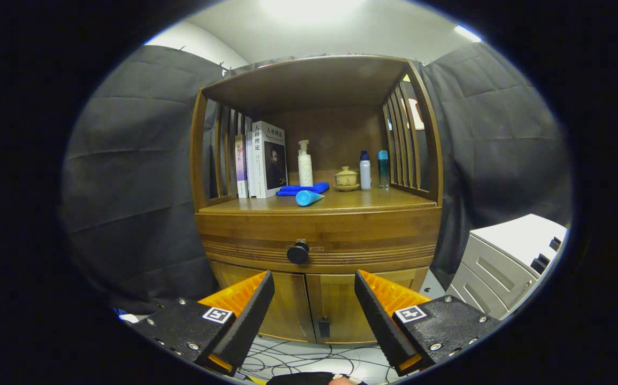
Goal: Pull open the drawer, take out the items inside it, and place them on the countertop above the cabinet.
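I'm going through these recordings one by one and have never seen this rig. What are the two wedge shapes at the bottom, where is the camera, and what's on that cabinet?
The two wedges are the fingers of a hand-held gripper; a person carries it, there is no robot arm. The camera rides on the gripper and looks forward along the fingers, hence the rounded fisheye view. The jaws stand open and hold nothing.

Ahead is a wooden cabinet. Its drawer is shut, with a dark round knob just beyond the fingers. On the countertop above it stand books, a white pump bottle, a small lidded cup and two slim bottles; a blue cloth and a light blue tube lie in front. A white unit stands off to one side, cables lie on the floor.

The task has not started: the drawer is still to be pulled open.
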### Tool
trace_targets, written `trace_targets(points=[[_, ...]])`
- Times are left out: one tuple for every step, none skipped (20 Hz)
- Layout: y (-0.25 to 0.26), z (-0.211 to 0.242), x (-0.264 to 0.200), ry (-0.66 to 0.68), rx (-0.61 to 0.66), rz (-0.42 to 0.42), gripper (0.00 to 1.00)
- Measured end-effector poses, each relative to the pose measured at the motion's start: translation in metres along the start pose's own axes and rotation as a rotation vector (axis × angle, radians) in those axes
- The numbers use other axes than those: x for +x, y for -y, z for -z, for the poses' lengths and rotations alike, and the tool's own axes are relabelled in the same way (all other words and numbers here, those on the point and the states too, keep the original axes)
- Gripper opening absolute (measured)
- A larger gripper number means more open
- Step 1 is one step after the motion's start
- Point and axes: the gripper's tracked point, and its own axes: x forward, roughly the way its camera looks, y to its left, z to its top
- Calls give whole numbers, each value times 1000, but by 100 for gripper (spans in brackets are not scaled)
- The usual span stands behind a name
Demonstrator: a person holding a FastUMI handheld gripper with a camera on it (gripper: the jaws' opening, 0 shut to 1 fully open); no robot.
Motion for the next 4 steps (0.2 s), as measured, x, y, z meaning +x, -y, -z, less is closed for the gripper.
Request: trace_targets(points=[[0,1,0,-2,-1,0,95],[0,1,0,-4,-2,-3,95],[0,1,0,-4,-2,-3,95],[0,0,0,-1,1,-4,95]])
